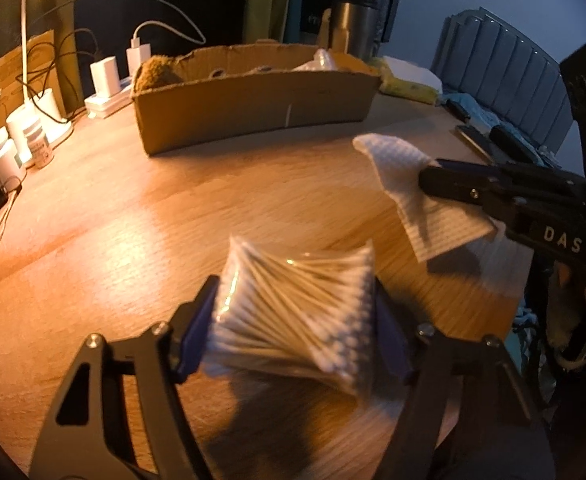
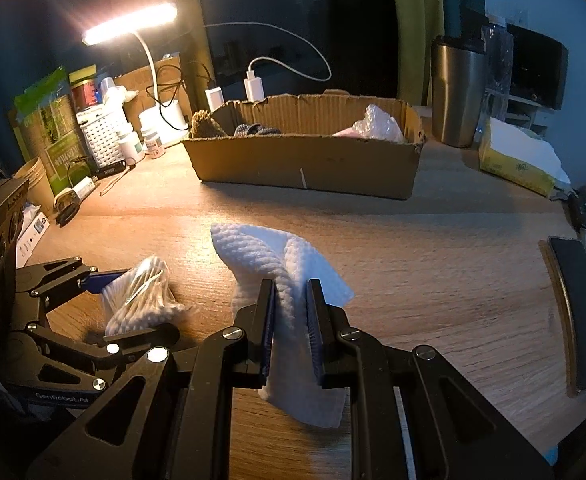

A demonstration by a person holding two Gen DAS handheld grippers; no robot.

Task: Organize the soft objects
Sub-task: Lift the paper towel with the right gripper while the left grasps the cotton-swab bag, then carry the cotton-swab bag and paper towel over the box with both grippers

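Note:
My left gripper (image 1: 295, 300) is shut on a clear bag of cotton swabs (image 1: 293, 312) and holds it just above the wooden table (image 1: 133, 208). The bag also shows in the right wrist view (image 2: 141, 300), low at the left. My right gripper (image 2: 291, 292) is shut on a white textured cloth (image 2: 277, 256), folded between the pads; the cloth also shows in the left wrist view (image 1: 397, 176), to the right. An open cardboard box (image 2: 305, 160) stands at the back of the table, holding a brown fuzzy item (image 2: 205, 124), a grey item and a plastic-wrapped item (image 2: 377, 124).
A lit desk lamp (image 2: 129, 28), chargers with cables (image 2: 253, 84), small bottles and a white basket (image 2: 101, 140) crowd the back left. A steel tumbler (image 2: 457, 92) and a yellow tissue pack (image 2: 517, 160) stand back right. A dark flat object (image 2: 581, 312) lies at the right edge.

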